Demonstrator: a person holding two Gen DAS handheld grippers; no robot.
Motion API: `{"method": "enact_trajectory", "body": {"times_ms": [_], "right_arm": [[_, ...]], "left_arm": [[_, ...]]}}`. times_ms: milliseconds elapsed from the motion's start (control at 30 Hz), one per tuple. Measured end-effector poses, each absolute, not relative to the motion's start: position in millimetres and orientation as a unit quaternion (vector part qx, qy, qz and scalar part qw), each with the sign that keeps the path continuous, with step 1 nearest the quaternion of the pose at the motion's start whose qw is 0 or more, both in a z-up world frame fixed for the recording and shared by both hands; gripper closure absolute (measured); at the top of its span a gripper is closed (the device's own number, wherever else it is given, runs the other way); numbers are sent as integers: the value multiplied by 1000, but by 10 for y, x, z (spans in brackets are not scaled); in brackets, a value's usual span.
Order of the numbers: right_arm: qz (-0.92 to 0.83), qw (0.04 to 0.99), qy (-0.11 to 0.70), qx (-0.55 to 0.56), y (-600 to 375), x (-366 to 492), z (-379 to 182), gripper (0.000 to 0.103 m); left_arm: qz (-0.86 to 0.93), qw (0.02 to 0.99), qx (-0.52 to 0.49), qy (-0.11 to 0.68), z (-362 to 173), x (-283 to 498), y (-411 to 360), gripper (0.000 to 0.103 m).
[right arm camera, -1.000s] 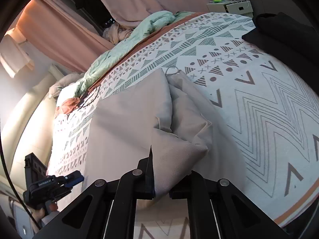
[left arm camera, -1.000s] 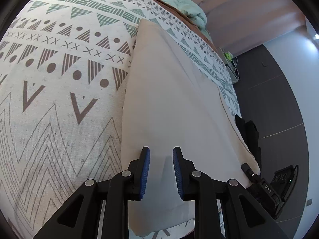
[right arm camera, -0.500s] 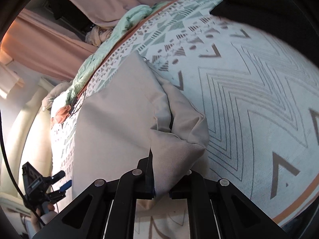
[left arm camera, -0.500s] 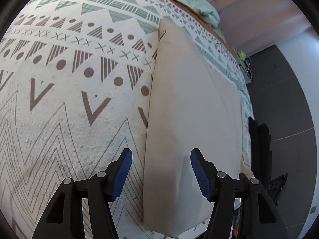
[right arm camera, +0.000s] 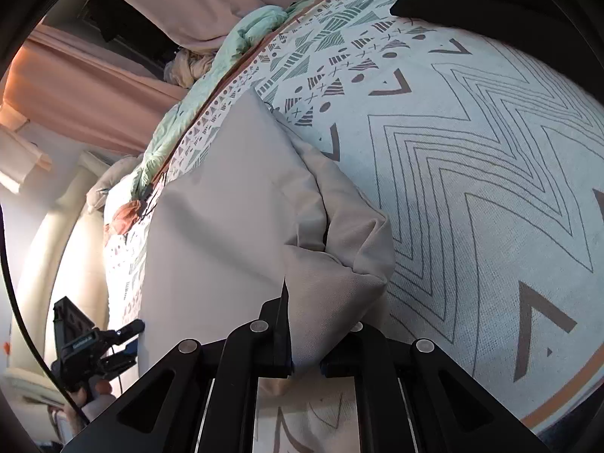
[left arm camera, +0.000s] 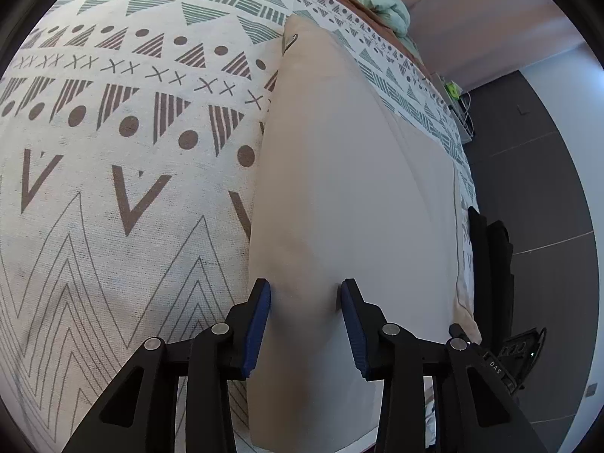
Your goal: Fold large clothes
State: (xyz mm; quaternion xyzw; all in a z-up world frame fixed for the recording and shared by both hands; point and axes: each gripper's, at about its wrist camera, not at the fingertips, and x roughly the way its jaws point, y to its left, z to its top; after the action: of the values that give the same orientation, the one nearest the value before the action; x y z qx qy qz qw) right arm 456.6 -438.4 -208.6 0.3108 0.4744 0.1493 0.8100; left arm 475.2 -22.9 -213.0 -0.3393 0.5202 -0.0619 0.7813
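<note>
A large beige garment [left arm camera: 339, 188] lies flat on a patterned bedspread [left arm camera: 113, 151], folded into a long strip. My left gripper [left arm camera: 305, 302] is open, its blue pads straddling the garment's near left edge, just above the cloth. In the right wrist view the same garment [right arm camera: 226, 226] shows with a bunched corner lifted. My right gripper [right arm camera: 302, 339] is shut on that bunched corner [right arm camera: 328, 283]. The left gripper also shows in the right wrist view [right arm camera: 98, 343] at the lower left.
A mint green duvet [right arm camera: 226, 60] and pink curtains [right arm camera: 94, 87] lie at the far side of the bed. A black garment [left arm camera: 490, 264] hangs at the bed's right edge over dark floor [left arm camera: 547, 188]. A small white unit with cables [left arm camera: 460, 102] stands by the wall.
My left gripper opened wide, then narrowed a little while shifting toward the garment's left edge. My right gripper kept its hold on the bunched corner and swung it leftward over the garment.
</note>
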Motion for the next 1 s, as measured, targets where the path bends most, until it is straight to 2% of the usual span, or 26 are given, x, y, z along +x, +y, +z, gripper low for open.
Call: {"method": "enact_trajectory", "body": {"times_ms": [367,600,633,667,833,867,900,933,1000], "right_arm": [[170,794,494,309,-4445,4678,-2096,91],[174,793,487,322,-4712,4543,-2056,72],[164,798,486,316,-4744,4522,-2043,59],[153,803,485,310,-4784,4507,-2030,53],[161,805,478,313,-4841,4569,-2007,53],[164,807,476,308,-4820,4590,-1996,56],[166,809,474,306,-4808,4604,-1989,64],[169,808,477,302,-4779,4617,-1990,77],[166,811,478,294,-4732,4593,-1971,81]], "left_arm": [[-49,770,-380,511,-2167,4703,-92,65],[-33,775,-369,511,-2171,4759,-175,60],[-32,779,-362,511,-2166,4778,-191,60],[-30,782,-355,511,-2168,4791,-203,60],[-26,790,-341,509,-2167,4800,-223,63],[-25,791,-339,508,-2169,4791,-217,65],[-24,792,-339,507,-2170,4787,-208,67],[-23,792,-340,506,-2175,4779,-195,67],[-24,791,-345,505,-2188,4774,-171,69]]}}
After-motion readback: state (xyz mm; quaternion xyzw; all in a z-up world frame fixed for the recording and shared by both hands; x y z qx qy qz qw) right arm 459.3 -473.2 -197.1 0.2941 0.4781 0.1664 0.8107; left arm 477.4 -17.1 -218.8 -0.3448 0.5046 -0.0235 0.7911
